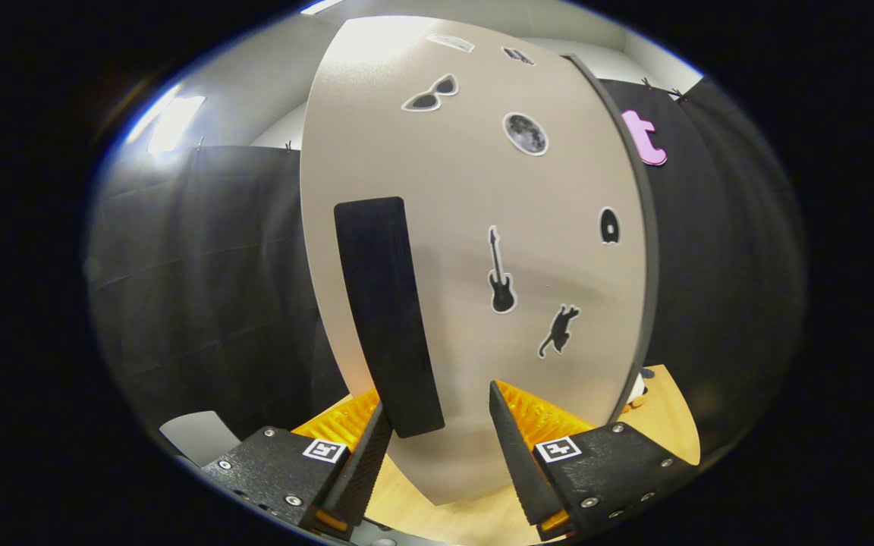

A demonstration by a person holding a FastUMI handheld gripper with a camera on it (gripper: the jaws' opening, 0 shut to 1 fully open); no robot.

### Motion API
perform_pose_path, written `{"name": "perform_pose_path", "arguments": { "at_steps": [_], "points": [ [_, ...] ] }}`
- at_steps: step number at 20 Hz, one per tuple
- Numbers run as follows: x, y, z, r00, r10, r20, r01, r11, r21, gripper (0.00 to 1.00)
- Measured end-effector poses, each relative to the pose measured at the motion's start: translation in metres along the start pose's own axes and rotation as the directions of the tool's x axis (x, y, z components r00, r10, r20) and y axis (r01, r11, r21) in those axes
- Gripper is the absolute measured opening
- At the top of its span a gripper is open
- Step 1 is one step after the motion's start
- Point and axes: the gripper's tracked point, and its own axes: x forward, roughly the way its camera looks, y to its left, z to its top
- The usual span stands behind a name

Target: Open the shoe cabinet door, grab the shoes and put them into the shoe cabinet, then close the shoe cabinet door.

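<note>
- A pale flat sheet (196,434) lies at the far left, low down beside the left finger of the gripper (what it is cannot be told).
- The hand-held gripper (437,425) has its two fingers spread apart, with a wide gap between the tips; neither finger presses on anything.
- A long black handle (388,315) runs upright on the left part of the shoe cabinet door (467,197); its lower end sits just ahead of the left fingertip, in the gap between the fingers but nearer the left one. Whether the left finger touches it cannot be told.
- The shoe cabinet door is a pale beige panel standing close ahead of the fingers, its bottom edge reaching down between them.
- Stickers dot the door: sunglasses (429,94) near the top, a moon (525,134) to their right, a guitar (501,273) in the middle, a cat (558,331) lower right.
- A dark edge (646,227) runs along the door's right side.
- The wooden table (664,417) shows beneath the door and at the right, where a small white thing (636,388) peeks out by the door's edge (too hidden to identify).
</note>
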Motion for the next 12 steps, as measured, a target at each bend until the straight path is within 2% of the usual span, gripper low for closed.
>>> {"name": "perform_pose_path", "arguments": {
  "at_steps": [8,12],
  "points": [
    [0.096,0.026,0.009,0.999,-0.03,0.019,0.03,1.0,0.002,0.83],
    [0.116,0.032,0.012,0.994,-0.099,0.043,0.101,0.994,-0.043,0.88]
  ]
}}
